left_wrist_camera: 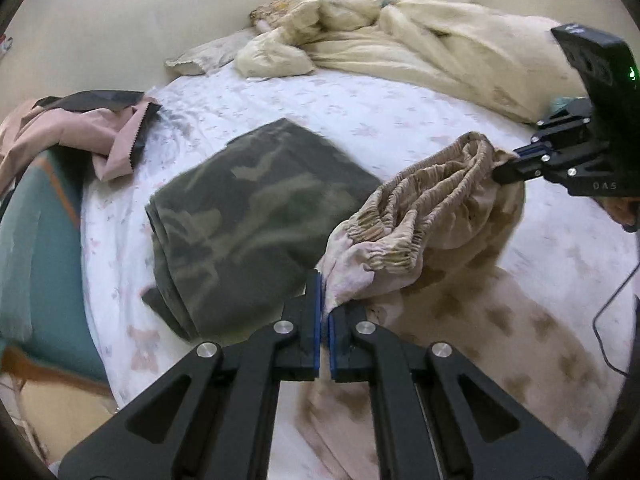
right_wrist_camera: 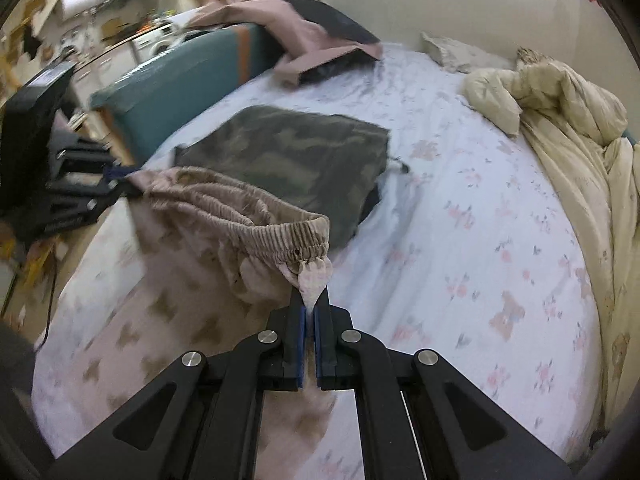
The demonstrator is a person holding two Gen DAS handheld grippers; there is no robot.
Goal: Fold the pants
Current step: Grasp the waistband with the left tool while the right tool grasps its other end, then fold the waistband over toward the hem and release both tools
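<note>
Pink pants [left_wrist_camera: 404, 216] with a brown bear print hang by their elastic waistband between my two grippers, above the bed. My left gripper [left_wrist_camera: 325, 300] is shut on one end of the waistband. My right gripper [right_wrist_camera: 310, 304] is shut on the other end of the waistband [right_wrist_camera: 280, 236]. The legs trail down onto the sheet [right_wrist_camera: 132, 332]. In the left wrist view the right gripper [left_wrist_camera: 508, 168] shows at the right; in the right wrist view the left gripper [right_wrist_camera: 116, 182] shows at the left.
A folded camouflage garment [left_wrist_camera: 256, 208] lies on the white floral bed sheet [left_wrist_camera: 360, 108] just beyond the pants. A cream quilt [left_wrist_camera: 440, 48] is bunched at the far side. Pink and black clothing [left_wrist_camera: 80, 132] lies over a teal footboard [left_wrist_camera: 40, 240].
</note>
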